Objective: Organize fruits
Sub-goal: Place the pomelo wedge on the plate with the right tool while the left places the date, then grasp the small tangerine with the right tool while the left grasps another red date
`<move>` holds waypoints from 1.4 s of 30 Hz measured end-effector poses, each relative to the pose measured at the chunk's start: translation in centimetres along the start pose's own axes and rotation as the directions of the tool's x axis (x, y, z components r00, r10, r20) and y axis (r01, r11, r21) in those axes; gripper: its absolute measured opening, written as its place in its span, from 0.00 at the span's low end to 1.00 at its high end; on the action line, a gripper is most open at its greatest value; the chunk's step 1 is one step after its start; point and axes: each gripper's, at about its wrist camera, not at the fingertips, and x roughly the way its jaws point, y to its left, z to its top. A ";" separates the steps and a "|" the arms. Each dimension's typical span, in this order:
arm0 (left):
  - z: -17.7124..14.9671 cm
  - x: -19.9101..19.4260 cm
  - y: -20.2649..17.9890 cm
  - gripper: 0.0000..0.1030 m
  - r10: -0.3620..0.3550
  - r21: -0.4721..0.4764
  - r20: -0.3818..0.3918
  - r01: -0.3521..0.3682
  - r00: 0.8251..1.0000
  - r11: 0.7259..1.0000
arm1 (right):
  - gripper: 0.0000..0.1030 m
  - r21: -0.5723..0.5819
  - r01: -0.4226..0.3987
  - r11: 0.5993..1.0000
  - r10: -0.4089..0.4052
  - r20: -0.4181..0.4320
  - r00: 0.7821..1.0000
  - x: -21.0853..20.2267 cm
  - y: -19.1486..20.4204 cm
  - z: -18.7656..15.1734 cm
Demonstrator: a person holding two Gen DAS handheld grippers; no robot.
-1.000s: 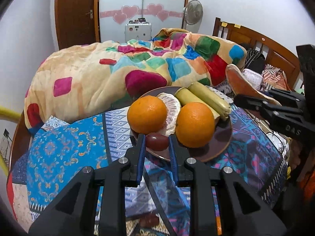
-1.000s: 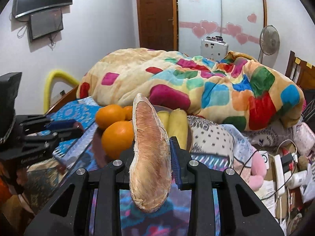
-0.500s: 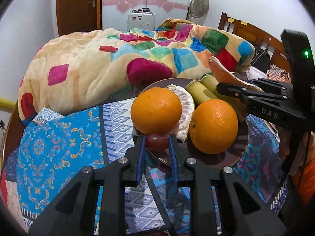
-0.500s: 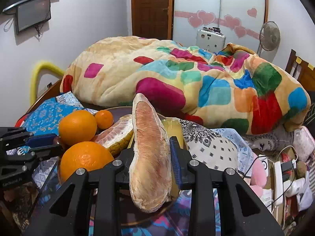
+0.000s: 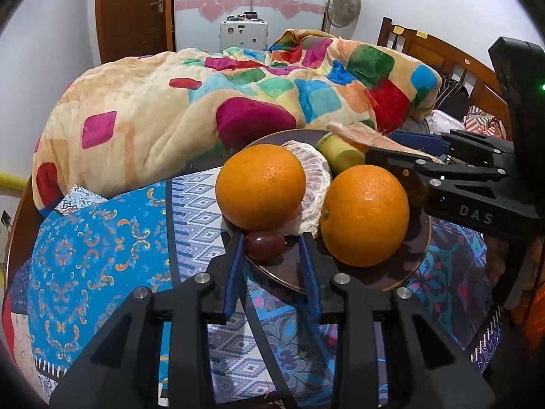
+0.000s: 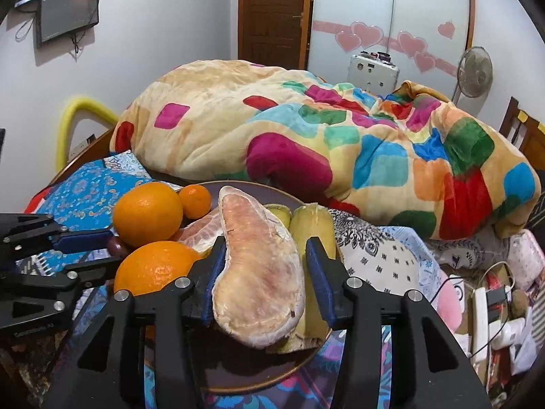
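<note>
Release step, at the plate (image 5: 344, 281): left tool (image 5: 272, 248) opening around grape (image 5: 265, 245); right tool (image 6: 265, 259) opening around pomelo segment (image 6: 259, 272). Next: withdraw both clear.

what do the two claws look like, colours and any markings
Both are matte black plastic frames with angular, forked arms and round silver bolt heads at the joints. The left claw and right claw each carry blue pads on the inner faces of their fingers. Seen from the side, the right claw has raised letters "DAS" and a small green light. No cables or sleeves show.
</note>
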 end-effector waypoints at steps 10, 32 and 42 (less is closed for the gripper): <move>-1.3 -2.7 -1.0 0.34 -0.007 0.018 0.020 0.006 1.000 1.000 | 0.45 0.014 -0.021 1.000 0.021 0.029 0.999 -3.5 0.3 -1.0; -9.4 -11.3 -0.3 0.35 0.044 -0.059 0.036 -0.042 0.998 0.997 | 0.46 0.061 -0.145 0.987 0.141 0.068 0.988 -11.6 5.4 -7.8; -12.2 -10.8 0.5 0.35 0.023 -0.087 -0.005 -0.023 1.000 0.996 | 0.52 0.087 -0.241 0.967 0.240 0.022 0.971 -9.2 8.7 -10.7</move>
